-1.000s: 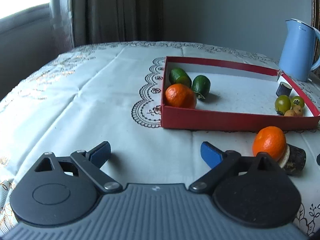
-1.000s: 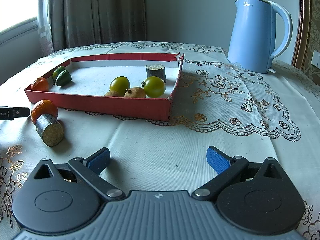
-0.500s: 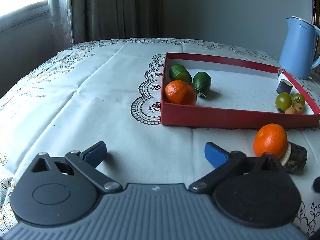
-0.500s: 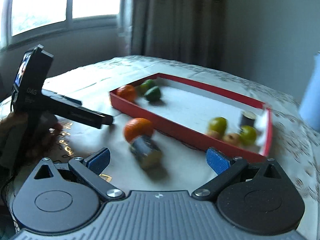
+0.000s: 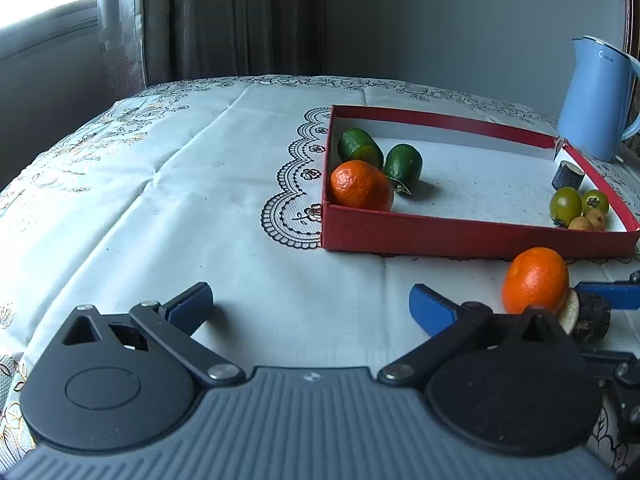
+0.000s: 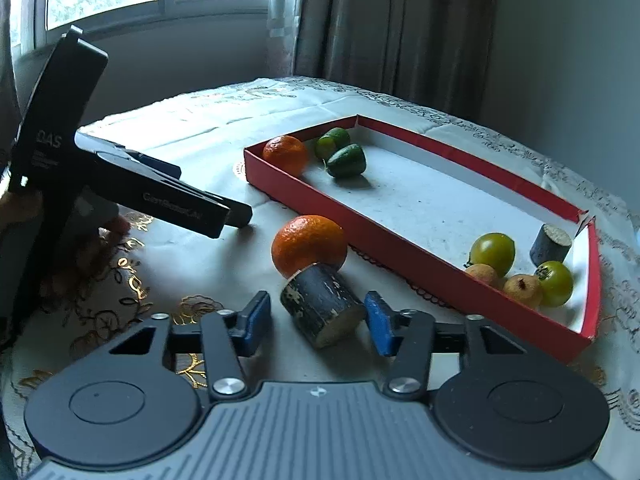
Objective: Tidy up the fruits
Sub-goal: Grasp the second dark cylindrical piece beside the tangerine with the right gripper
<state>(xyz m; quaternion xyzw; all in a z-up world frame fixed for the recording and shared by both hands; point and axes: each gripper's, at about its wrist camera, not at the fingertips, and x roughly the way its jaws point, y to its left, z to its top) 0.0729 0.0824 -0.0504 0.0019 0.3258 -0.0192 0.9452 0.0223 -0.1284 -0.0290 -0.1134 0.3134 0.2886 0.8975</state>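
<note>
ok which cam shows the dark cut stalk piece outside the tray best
The right wrist view: the stalk piece lies whole between the open right gripper fingers, touching the orange. In the left wrist view it is half hidden behind the left gripper's body.

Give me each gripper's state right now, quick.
Left gripper: open, holding nothing.
Right gripper: open, fingers either side of the dark sugarcane piece, not yet shut on it.

"DAS" on the left tool's body (image 6: 52, 128); kettle (image 5: 592, 100) logo unreadable.
</note>
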